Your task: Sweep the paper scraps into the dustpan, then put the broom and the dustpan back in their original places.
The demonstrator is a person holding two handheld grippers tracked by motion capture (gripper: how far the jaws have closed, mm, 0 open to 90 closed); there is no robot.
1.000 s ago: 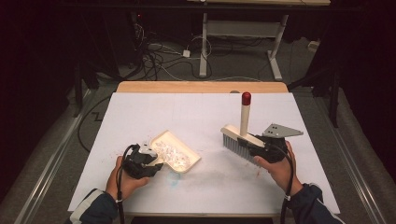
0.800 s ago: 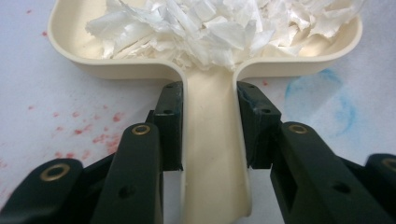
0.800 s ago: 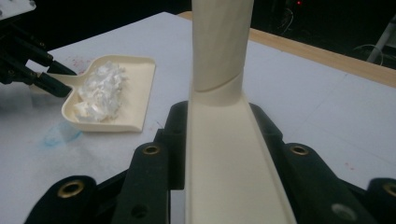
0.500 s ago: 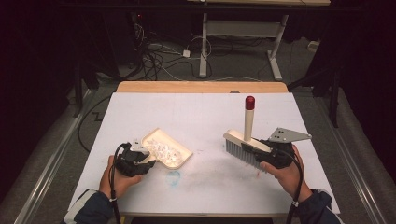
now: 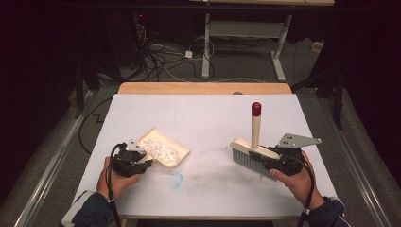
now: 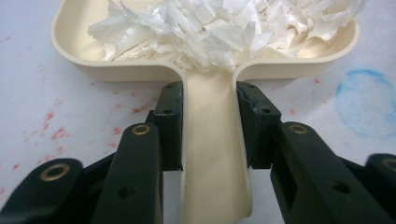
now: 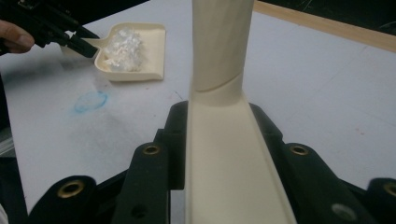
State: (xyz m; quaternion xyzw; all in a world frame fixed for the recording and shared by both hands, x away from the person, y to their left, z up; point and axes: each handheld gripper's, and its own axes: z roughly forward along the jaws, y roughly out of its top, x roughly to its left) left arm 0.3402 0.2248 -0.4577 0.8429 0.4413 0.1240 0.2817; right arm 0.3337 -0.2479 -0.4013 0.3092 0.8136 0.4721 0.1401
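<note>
A cream dustpan [image 5: 165,149] full of white paper scraps [image 6: 219,28] rests on the white table at the front left. My left gripper [image 5: 137,158] is shut on its handle [image 6: 212,154], the jaws pressed on both sides. At the front right, my right gripper [image 5: 274,158] is shut on the cream back of a hand brush [image 5: 253,153], bristles hanging down just above the table. The brush's handle [image 5: 256,125] stands upright with a red tip. The right gripper view has the brush back [image 7: 231,158] between the jaws and the dustpan [image 7: 133,49] far off.
A blue smudge [image 5: 176,179] marks the table between the two grippers, seen again as a blue smudge [image 6: 369,100] beside the pan. Faint red specks [image 6: 56,133] dot the surface. A wooden strip [image 5: 203,88] edges the table's far side; cables and a desk frame lie on the floor beyond.
The left gripper has drawn the dustpan slightly left and toward the front edge. The right gripper with the brush has shifted slightly right and toward the front.
</note>
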